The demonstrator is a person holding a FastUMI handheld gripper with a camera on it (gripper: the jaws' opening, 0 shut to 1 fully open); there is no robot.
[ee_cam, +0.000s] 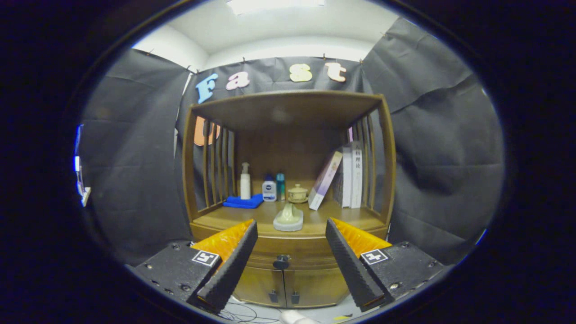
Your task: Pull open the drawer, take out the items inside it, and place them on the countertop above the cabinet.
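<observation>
A wooden cabinet (288, 112) stands ahead against the booth wall. Its drawer (288, 254) is closed below the countertop (315, 222), with a dark round knob (281, 261) on its front. My gripper (291, 234) is open, its two fingers spread wide, and the knob lies between them a little beyond the tips. Nothing is held. The drawer's contents are hidden.
On the countertop sit a pale green ornament on a grey base (288, 218), a blue cloth (243, 202), a white pump bottle (245, 182), two small bottles (273, 188), a lidded cup (298, 193) and leaning books (344, 177). Two cabinet doors (288, 285) lie below the drawer.
</observation>
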